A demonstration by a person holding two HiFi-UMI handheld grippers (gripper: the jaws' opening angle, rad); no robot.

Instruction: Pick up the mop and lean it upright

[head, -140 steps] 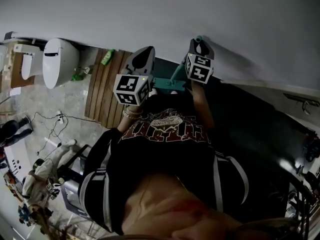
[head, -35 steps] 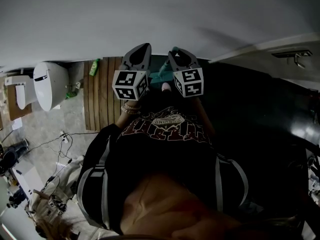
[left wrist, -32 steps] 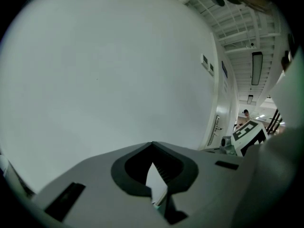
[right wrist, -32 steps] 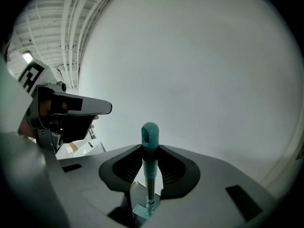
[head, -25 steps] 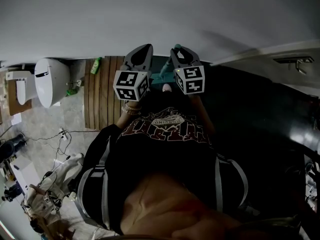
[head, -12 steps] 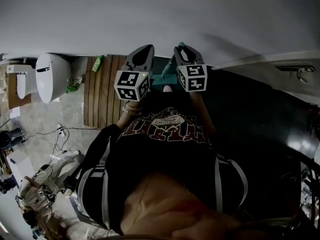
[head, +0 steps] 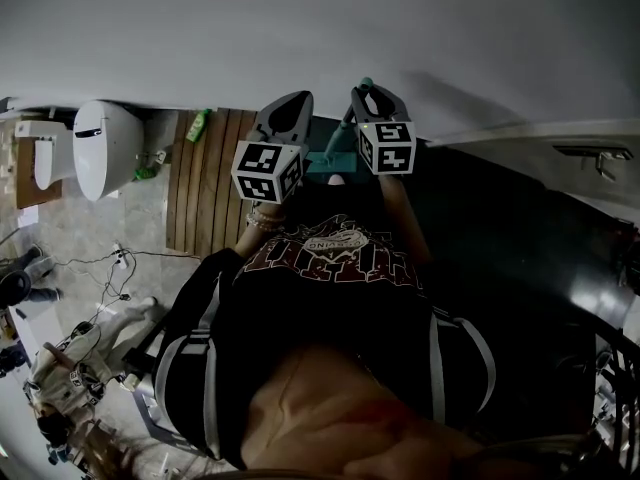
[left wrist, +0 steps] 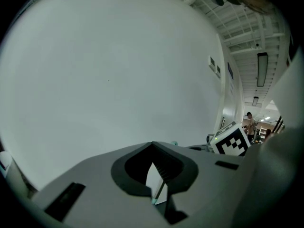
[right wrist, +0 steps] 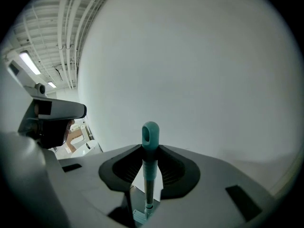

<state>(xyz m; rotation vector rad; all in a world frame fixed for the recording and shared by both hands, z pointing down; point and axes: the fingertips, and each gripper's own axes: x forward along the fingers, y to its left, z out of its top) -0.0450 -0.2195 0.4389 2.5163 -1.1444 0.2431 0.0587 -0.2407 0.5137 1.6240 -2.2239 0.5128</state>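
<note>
Head view down; others facing wall (right wrist: 190,56)

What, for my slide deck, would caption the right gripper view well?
Right gripper closed on the teal mop handle, looped tip rising past the jaws, plain white wall behind.

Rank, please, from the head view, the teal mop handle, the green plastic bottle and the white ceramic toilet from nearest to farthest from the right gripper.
1. The teal mop handle: held between the jaws of the right gripper.
2. The green plastic bottle: off to the left, at the wooden slat mat.
3. The white ceramic toilet: farthest left, past the mat.
</note>
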